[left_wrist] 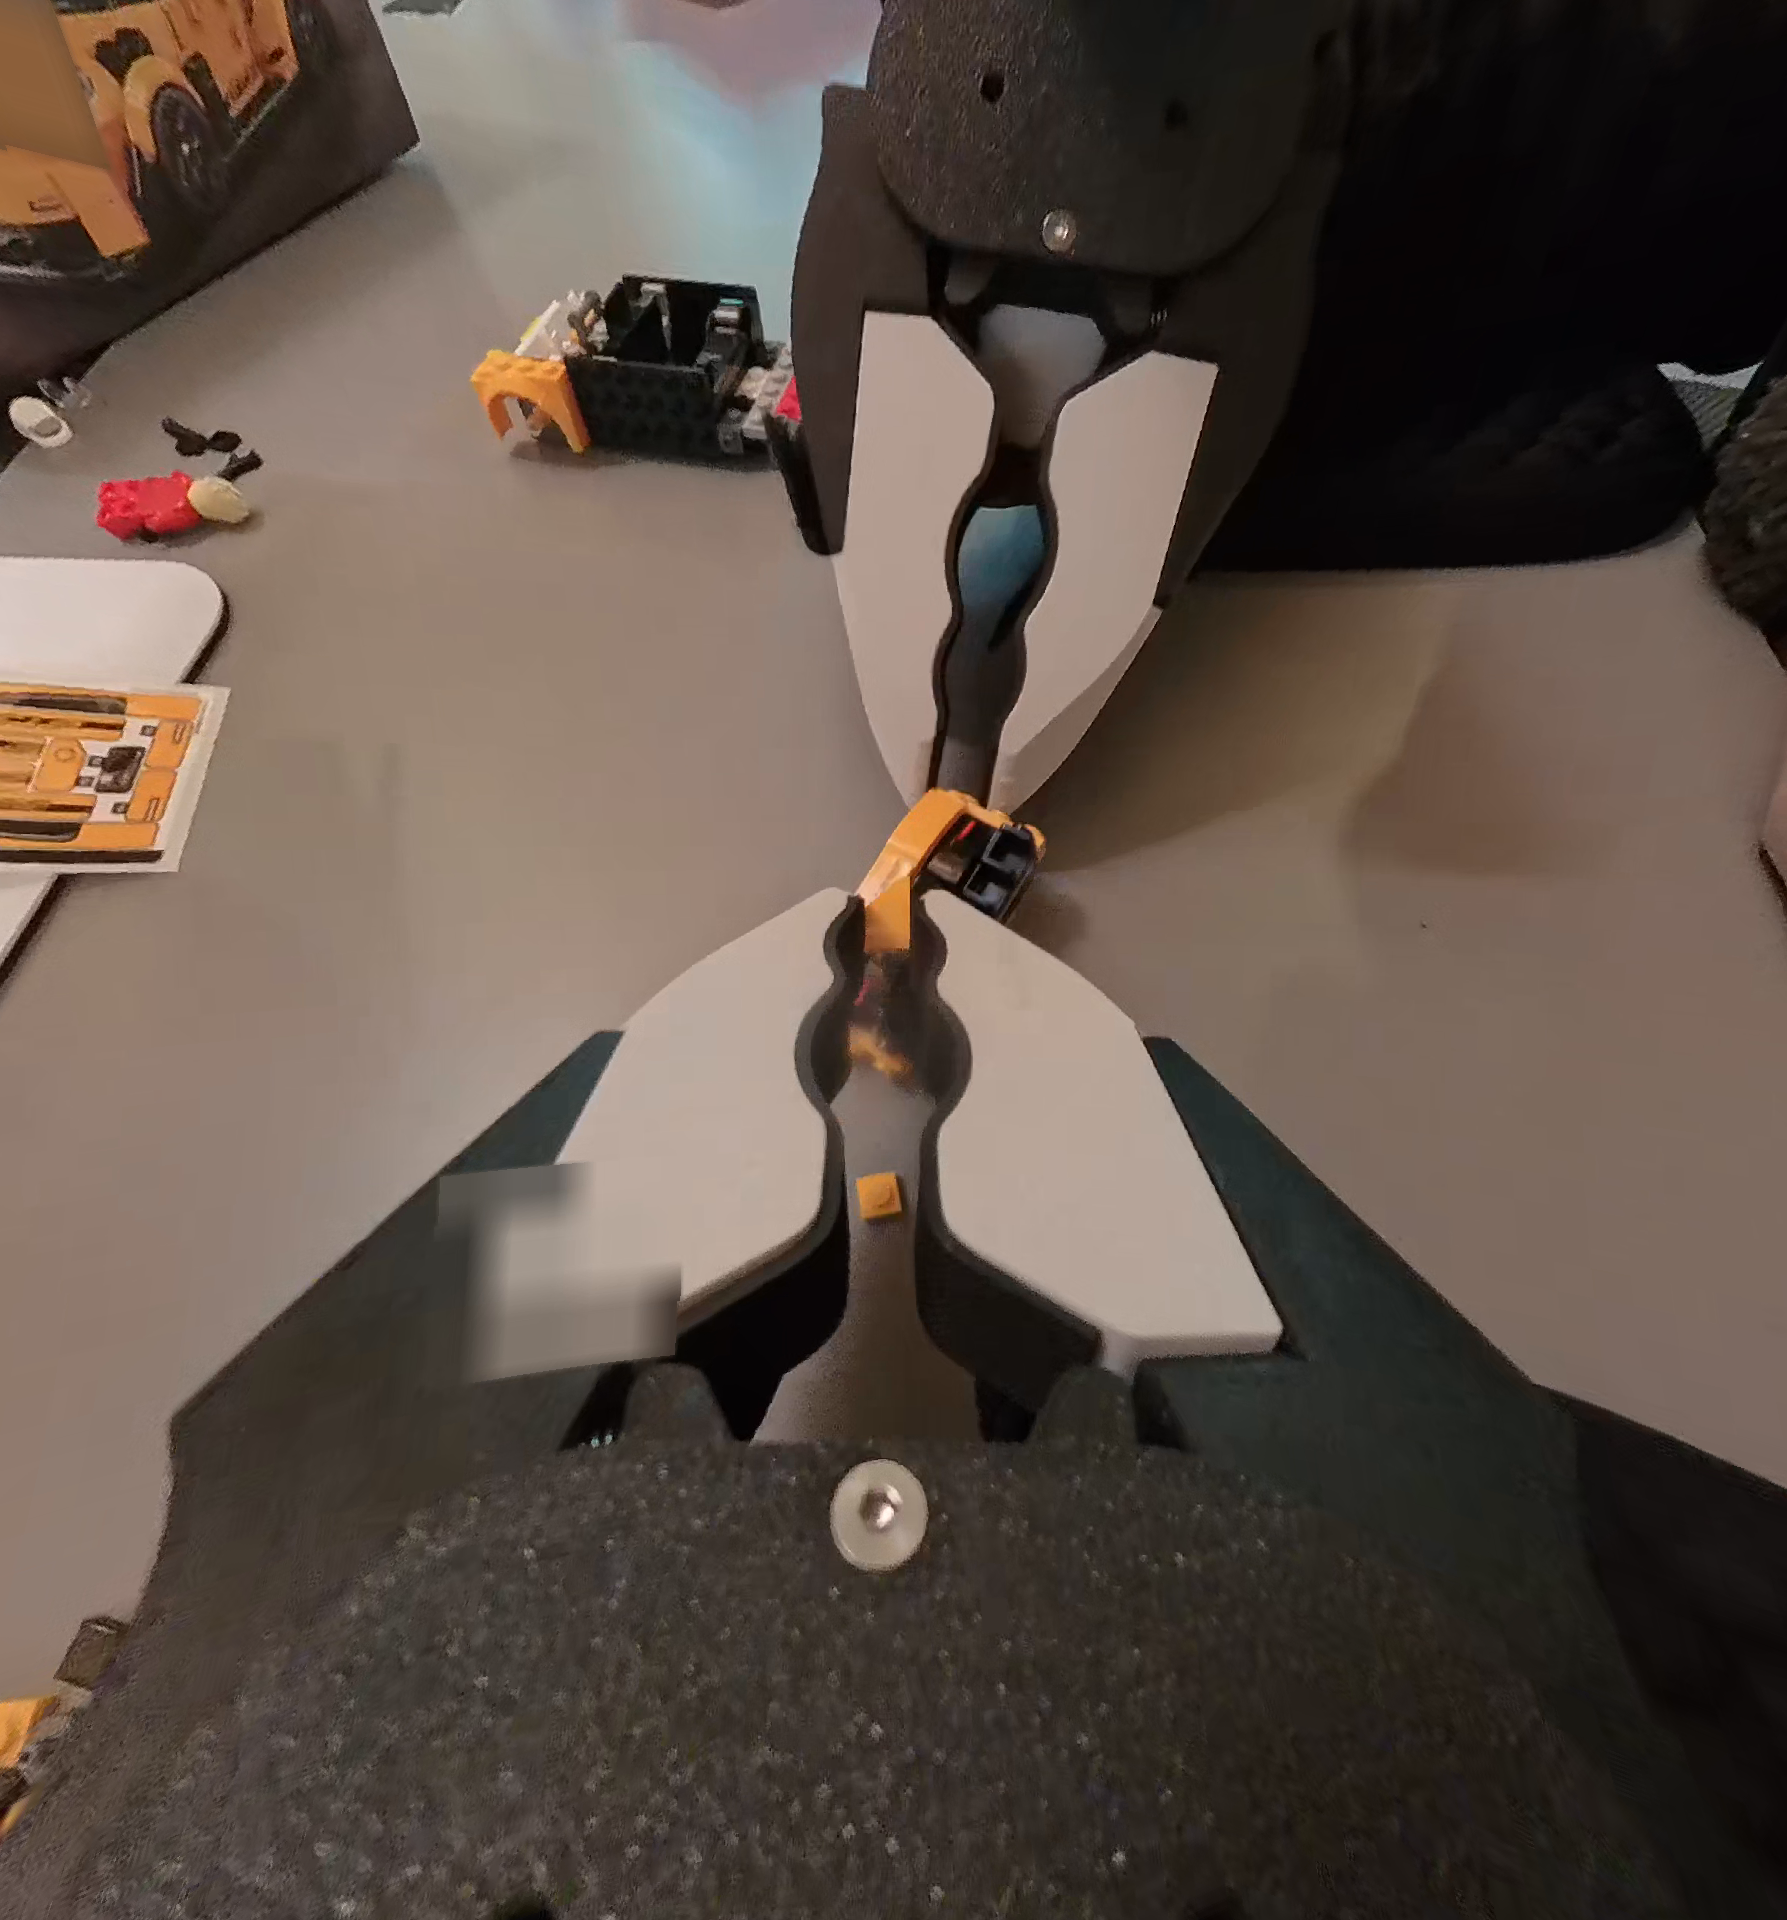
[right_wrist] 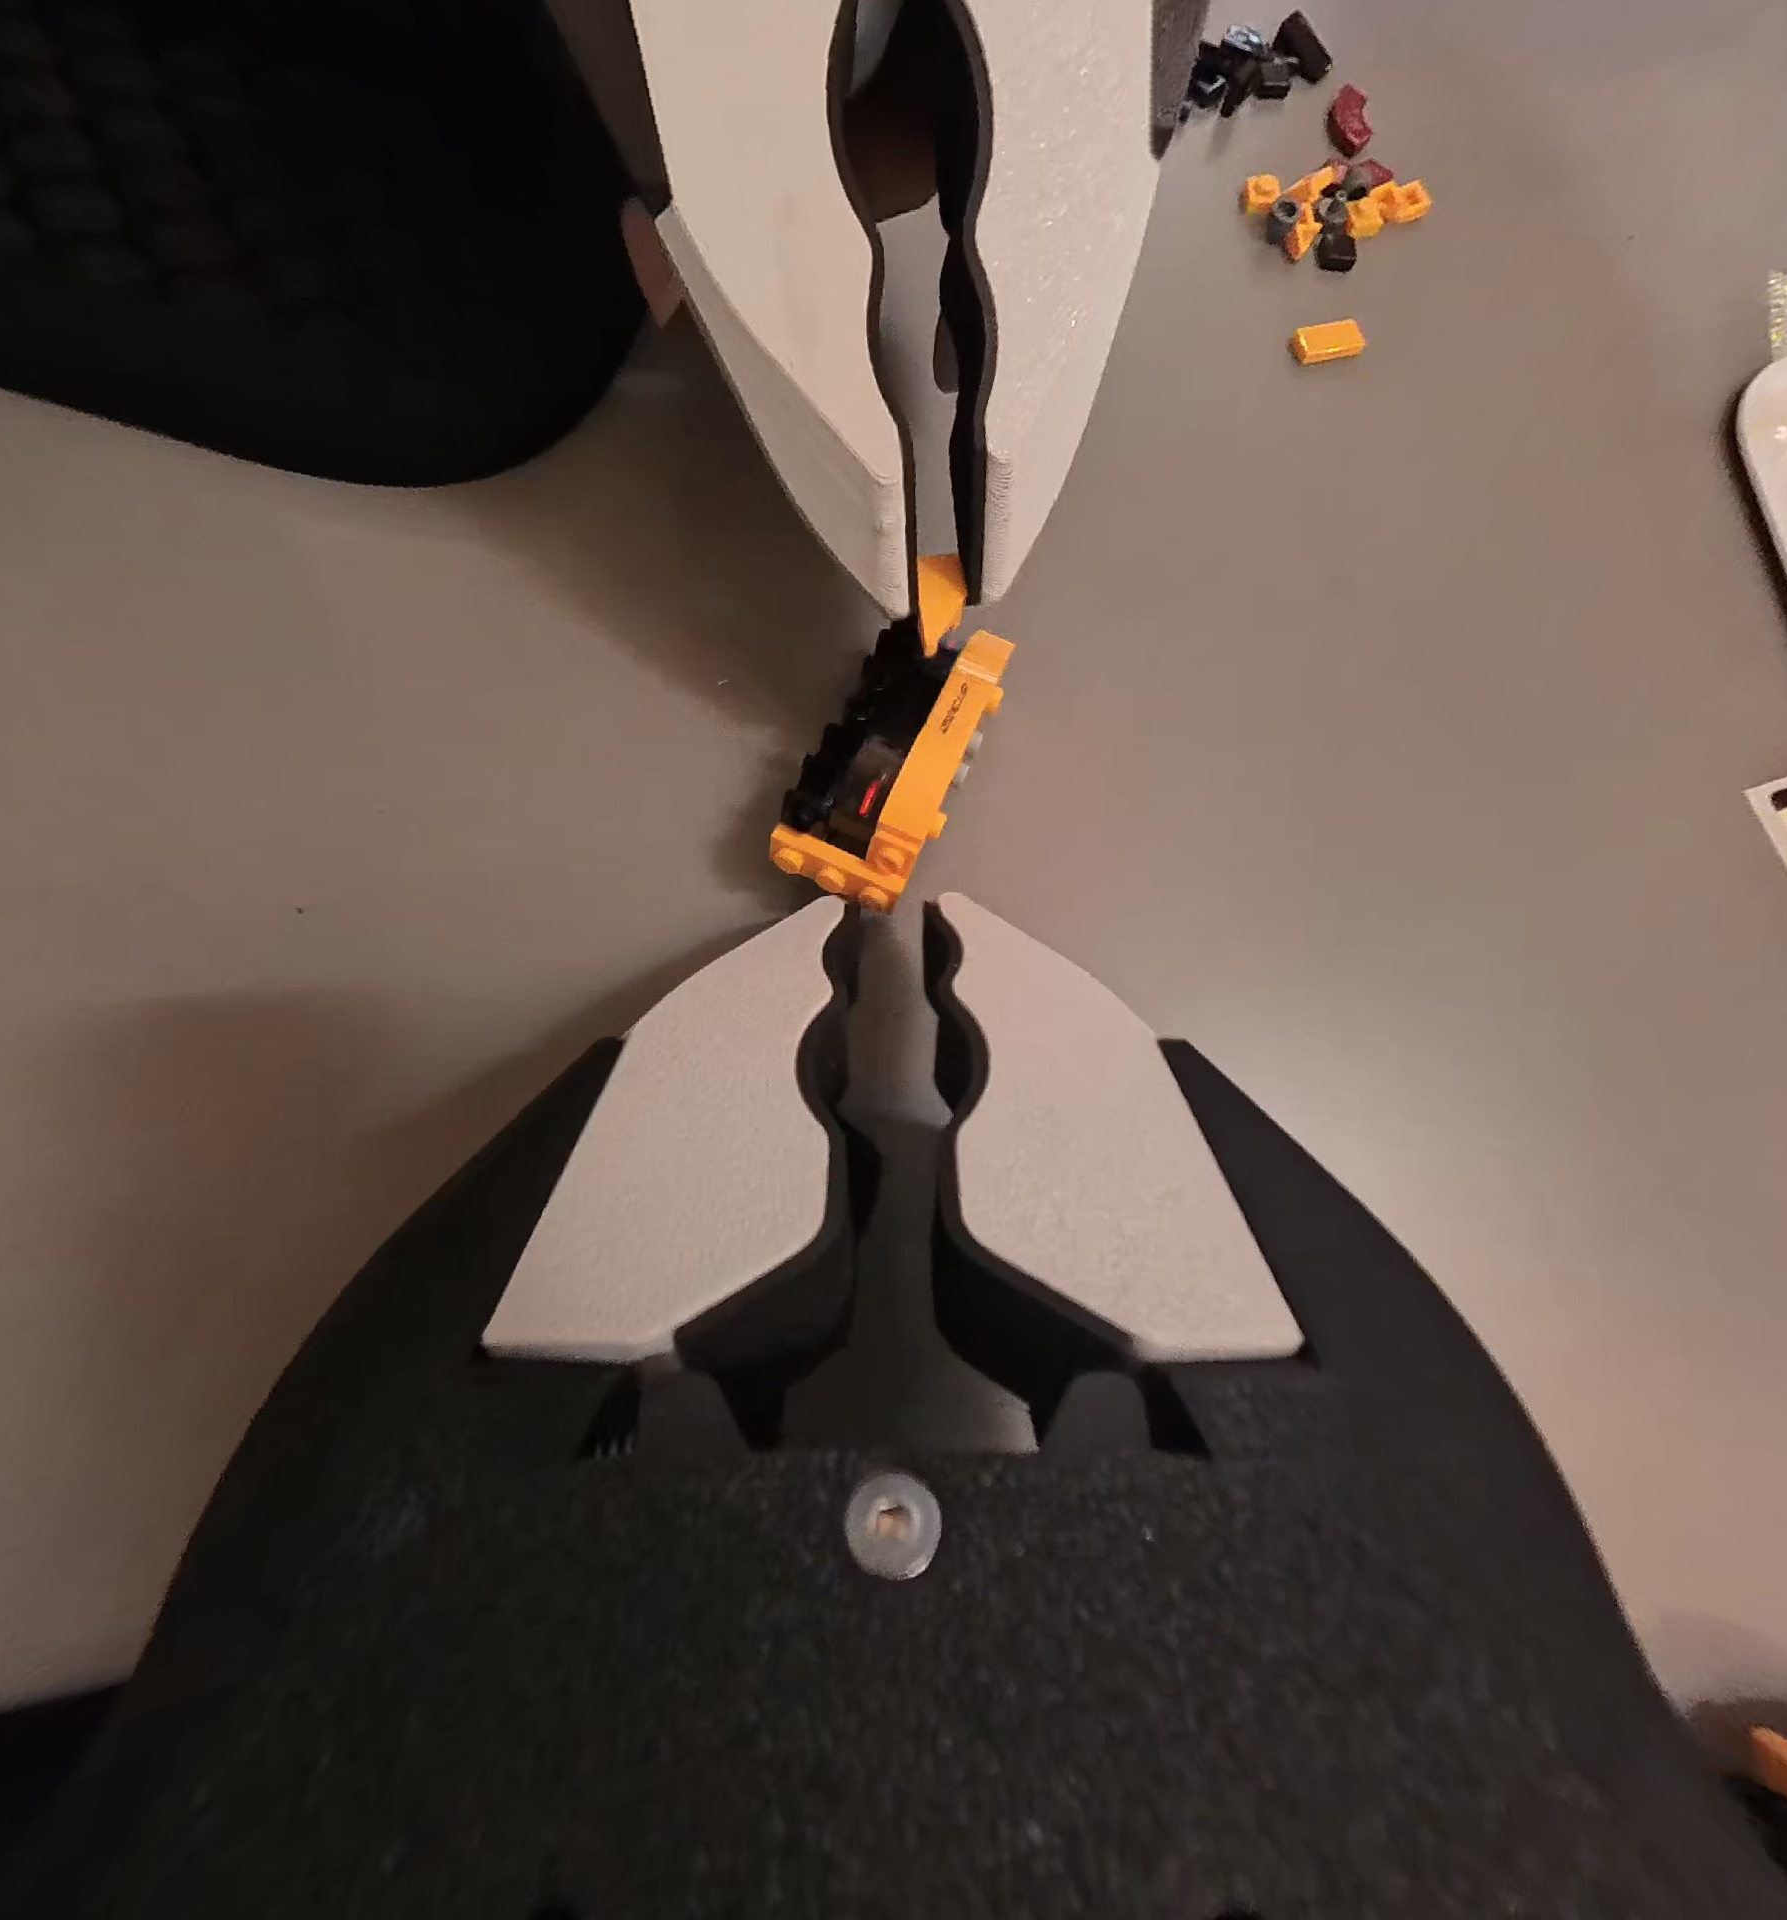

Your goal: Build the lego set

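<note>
Right wrist view showed the right gripper (right_wrist: pixel 887 906) at the bottom of the frame with its jaws a little apart and nothing between them. Just beyond their tips, touching or nearly so, lay the studded orange end of the small orange-and-black lego assembly (right_wrist: pixel 894 774). Its long axis ran up the middle of the frame, tilted slightly to the right, almost in line with both pairs of jaws. At its far end an orange tab went in between the jaws of the left gripper (right_wrist: pixel 946 603), which came down from the top of the frame and were clamped on it.

Left wrist view gave the same line from the other side: the left gripper (left_wrist: pixel 884 914) at centre pinched the orange curved part of the assembly (left_wrist: pixel 956 857), whose black end pointed up and right toward the right gripper (left_wrist: pixel 962 774). A loose orange stud piece (left_wrist: pixel 878 1195) lay on the table (left_wrist: pixel 1388 1039) beneath the near jaws.

Farther off, at upper left of that view, the partly built car body (left_wrist: pixel 650 374) stood well apart. In my judgement the right gripper had the free end straight ahead.
</note>
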`<state>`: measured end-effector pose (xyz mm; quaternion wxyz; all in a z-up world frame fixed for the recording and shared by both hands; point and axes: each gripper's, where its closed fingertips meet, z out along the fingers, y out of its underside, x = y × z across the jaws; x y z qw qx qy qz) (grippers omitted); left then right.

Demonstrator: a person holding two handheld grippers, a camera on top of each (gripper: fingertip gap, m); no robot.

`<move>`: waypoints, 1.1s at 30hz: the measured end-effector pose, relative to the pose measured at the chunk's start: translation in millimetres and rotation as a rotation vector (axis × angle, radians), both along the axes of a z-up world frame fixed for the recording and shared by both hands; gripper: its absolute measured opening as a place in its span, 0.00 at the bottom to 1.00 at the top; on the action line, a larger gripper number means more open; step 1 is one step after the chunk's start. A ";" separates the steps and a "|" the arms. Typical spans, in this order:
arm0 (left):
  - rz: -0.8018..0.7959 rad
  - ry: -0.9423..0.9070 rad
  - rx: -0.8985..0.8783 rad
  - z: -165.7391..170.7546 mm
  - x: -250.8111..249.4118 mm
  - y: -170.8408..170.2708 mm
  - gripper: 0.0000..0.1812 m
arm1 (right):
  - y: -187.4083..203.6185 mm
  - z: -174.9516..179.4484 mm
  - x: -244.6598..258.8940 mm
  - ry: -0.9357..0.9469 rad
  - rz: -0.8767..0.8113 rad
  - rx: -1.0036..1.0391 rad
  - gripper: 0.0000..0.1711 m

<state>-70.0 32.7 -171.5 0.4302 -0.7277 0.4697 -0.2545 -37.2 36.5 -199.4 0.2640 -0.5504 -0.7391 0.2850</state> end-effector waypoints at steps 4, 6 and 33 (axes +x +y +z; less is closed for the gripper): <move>-0.012 0.035 -0.019 -9.5 0.2 -2.0 0.04 | -2.0 -4.4 3.4 -0.031 0.001 -0.022 0.15; -0.018 0.059 -0.021 -14.2 0.0 -2.9 0.04 | -5.6 -7.4 4.7 -0.057 0.010 -0.018 0.20; -0.022 -0.198 -0.062 18.5 -12.4 -4.0 0.04 | 10.4 30.0 9.3 0.206 -0.053 -0.189 0.15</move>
